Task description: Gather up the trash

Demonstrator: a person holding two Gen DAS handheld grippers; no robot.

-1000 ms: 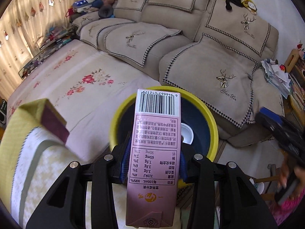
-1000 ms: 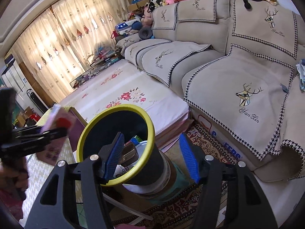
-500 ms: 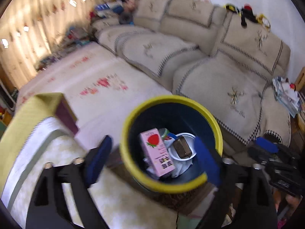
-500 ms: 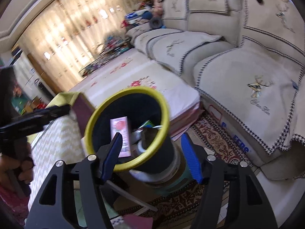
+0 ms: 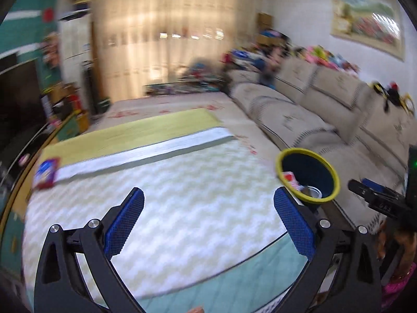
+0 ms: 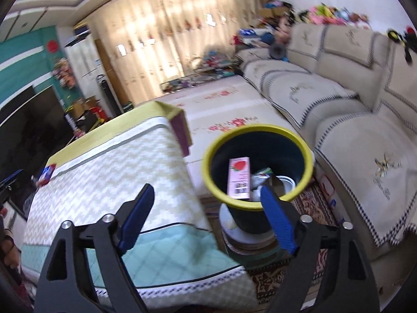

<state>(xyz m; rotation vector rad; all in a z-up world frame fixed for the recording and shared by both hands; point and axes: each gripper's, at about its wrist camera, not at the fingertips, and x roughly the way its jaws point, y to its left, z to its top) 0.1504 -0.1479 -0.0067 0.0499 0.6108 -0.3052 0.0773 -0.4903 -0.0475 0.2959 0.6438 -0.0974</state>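
Observation:
A dark bin with a yellow rim (image 6: 258, 128) stands on the floor just right of the low table (image 6: 104, 177). A pink milk carton (image 6: 238, 174) leans inside it among other rubbish, and it shows small in the left wrist view as the carton (image 5: 290, 178) in the bin (image 5: 310, 168). A red and blue snack packet (image 5: 45, 173) lies near the table's far left edge, also seen as the packet (image 6: 47, 173). My left gripper (image 5: 208, 195) hangs over the table, its jaws opening wide with nothing between them. My right gripper (image 6: 207, 191) is opening too, empty, just short of the bin.
A beige sofa (image 6: 351, 99) runs along the right wall, with a flowered mat (image 6: 229, 99) in front of it. A patterned rug (image 6: 316, 195) lies under the bin. A television (image 5: 18, 99) stands to the left. The table is covered by a zigzag cloth (image 5: 182, 161).
My left gripper let go of the pink carton, which now lies in the bin, opened wide and swung left over the table. My right gripper opened wider and turned left.

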